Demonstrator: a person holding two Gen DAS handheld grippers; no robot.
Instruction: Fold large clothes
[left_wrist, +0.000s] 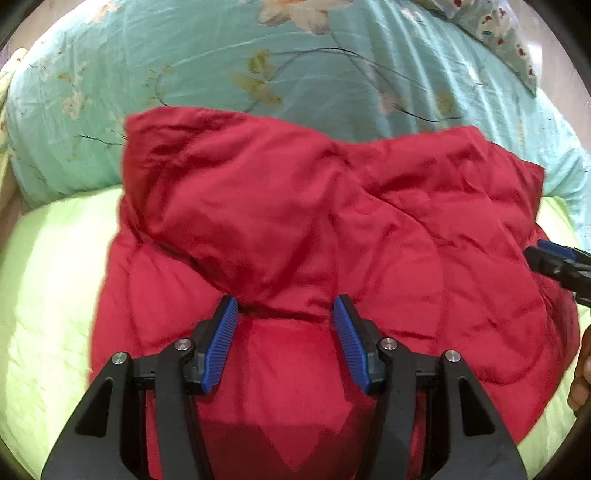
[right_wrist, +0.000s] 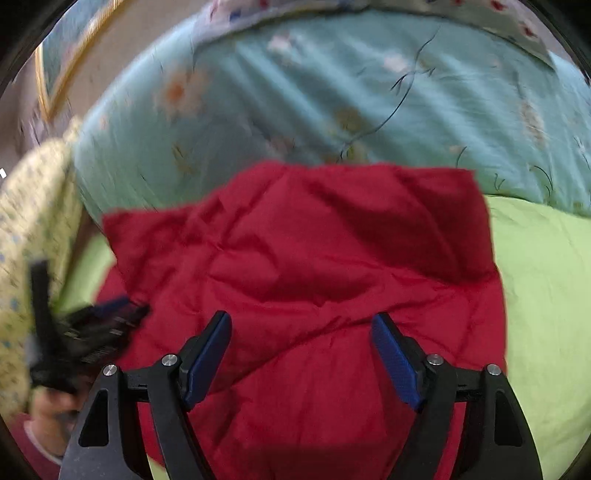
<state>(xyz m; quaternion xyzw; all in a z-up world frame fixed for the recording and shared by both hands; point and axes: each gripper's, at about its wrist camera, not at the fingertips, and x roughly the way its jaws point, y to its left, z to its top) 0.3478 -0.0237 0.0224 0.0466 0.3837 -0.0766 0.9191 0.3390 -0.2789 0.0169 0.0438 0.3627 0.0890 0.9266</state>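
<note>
A red quilted garment (left_wrist: 295, 229) lies folded on a lime-green sheet (left_wrist: 48, 280), its far half doubled over the near half. My left gripper (left_wrist: 286, 306) is open, its blue pads just above the fold's near edge, holding nothing. In the right wrist view the same red garment (right_wrist: 306, 266) fills the middle. My right gripper (right_wrist: 301, 325) is open and empty over the garment's near part. The right gripper also shows at the right edge of the left wrist view (left_wrist: 554, 258). The left gripper shows blurred at the left of the right wrist view (right_wrist: 99, 317).
A turquoise flowered quilt (left_wrist: 258, 62) lies bunched behind the garment. A patterned pillow (left_wrist: 509, 37) sits at the far right. The lime sheet (right_wrist: 546, 280) spreads on both sides. A yellow flowered cloth (right_wrist: 33, 221) hangs at the left. A hand (left_wrist: 581, 373) shows at the right edge.
</note>
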